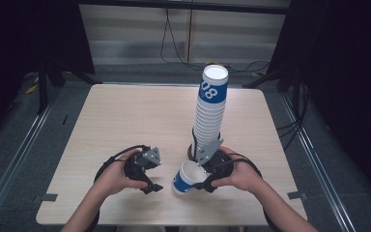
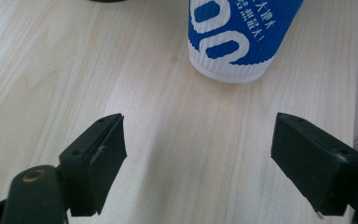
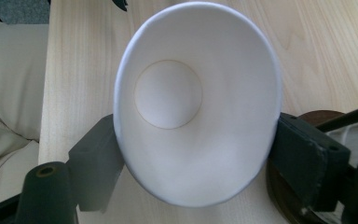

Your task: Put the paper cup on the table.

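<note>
On the wooden bench (image 1: 125, 116), a single blue-and-white paper cup (image 1: 187, 177) sits near the front edge, at about five o'clock from the bench's centre. It is tilted, with its open mouth turned up toward the person.

The right claw (image 1: 199, 185) has the cup between its two black jaws. In the right gripper view the cup (image 3: 196, 102) is squeezed to an oval, the jaws lying against its sides at eight and four o'clock, so the claw is gripping the cup, though no earlier picture shows how firm that hold is.

The left claw (image 1: 153, 187) stands at nine o'clock from the cup, apart from it, jaws spread with nothing but bare wood between them. In the left gripper view the cup's base (image 2: 233, 42) rests on the bench at twelve to one o'clock, beyond the jaw tips and untouched by them.

A tall stack of cups (image 1: 211, 108) rises just behind the right hand (image 1: 241, 176), at about twelve o'clock from the held cup, leaning slightly.
</note>
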The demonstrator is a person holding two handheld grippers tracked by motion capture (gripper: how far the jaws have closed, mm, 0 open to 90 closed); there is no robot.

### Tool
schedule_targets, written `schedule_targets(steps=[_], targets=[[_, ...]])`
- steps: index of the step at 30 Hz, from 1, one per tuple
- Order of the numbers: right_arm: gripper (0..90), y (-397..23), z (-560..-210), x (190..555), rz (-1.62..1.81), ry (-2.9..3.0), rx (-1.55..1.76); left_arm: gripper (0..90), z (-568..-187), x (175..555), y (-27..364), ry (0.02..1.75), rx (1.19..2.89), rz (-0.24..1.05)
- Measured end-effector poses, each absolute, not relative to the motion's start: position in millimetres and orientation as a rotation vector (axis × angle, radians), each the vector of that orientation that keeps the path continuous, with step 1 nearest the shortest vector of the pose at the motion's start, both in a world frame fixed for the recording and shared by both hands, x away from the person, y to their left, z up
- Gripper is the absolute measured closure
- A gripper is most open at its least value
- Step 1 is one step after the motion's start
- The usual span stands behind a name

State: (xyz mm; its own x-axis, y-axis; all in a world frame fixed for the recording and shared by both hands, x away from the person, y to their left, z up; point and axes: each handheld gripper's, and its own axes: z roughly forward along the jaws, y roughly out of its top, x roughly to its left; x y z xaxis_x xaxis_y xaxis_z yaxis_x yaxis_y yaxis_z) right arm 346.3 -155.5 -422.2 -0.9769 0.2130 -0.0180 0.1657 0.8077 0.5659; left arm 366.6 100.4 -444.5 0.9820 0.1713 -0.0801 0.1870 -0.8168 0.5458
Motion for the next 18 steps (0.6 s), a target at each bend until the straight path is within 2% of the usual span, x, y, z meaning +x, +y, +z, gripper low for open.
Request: schedule_targets(steps=[18], targets=[[16.7, -139, -424, 344, 0.912, 2.929, 0.253, 17.8, -448, 368, 102, 0.266, 2.561, -0.048]])
